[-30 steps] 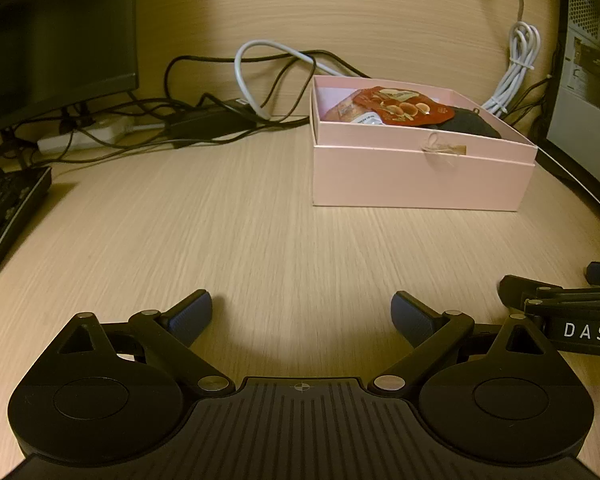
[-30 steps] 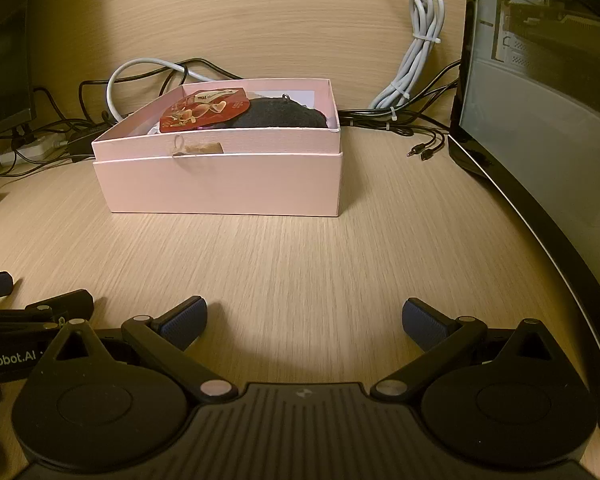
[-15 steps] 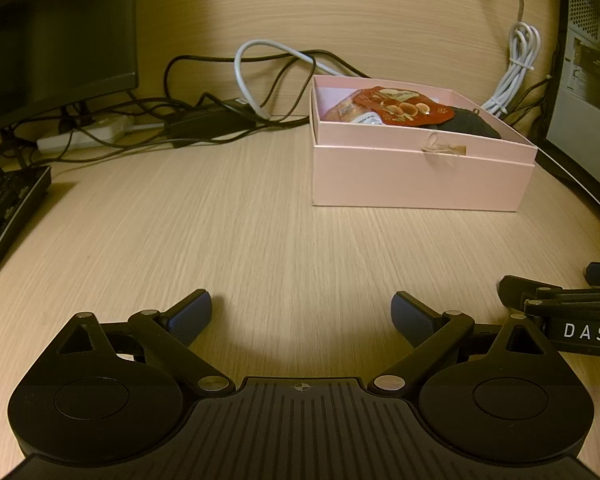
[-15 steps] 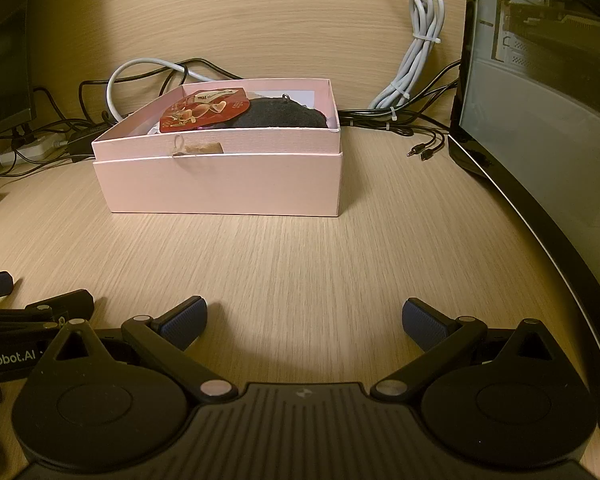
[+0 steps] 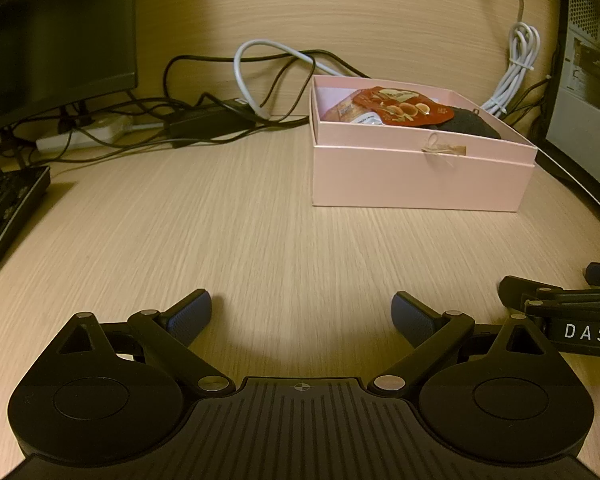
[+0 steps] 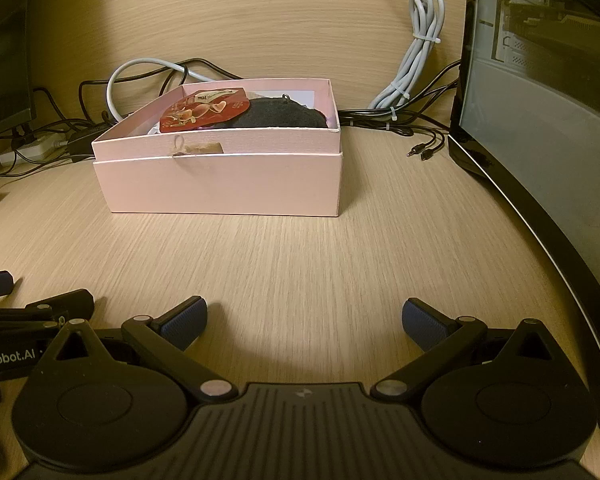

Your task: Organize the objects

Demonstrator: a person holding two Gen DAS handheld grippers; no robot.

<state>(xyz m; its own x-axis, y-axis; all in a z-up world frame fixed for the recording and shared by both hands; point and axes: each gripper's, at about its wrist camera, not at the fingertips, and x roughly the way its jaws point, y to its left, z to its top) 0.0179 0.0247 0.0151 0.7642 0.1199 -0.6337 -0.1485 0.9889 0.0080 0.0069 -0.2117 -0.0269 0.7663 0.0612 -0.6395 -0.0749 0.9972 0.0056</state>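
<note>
Both grippers rest low over the bare near desk [image 5: 260, 220], empty, jaws spread wide: the left gripper [image 5: 302, 316] and the right gripper [image 6: 304, 320] sit side by side, apparently parked because nothing loose lies nearby. The pink box [image 6: 224, 182] stands farther back, already holding a red snack packet [image 6: 204, 114] and a dark pouch [image 6: 284, 116]. Readable lettering: "DAS" and "nRobot.AI" on the gripper sides.
</note>
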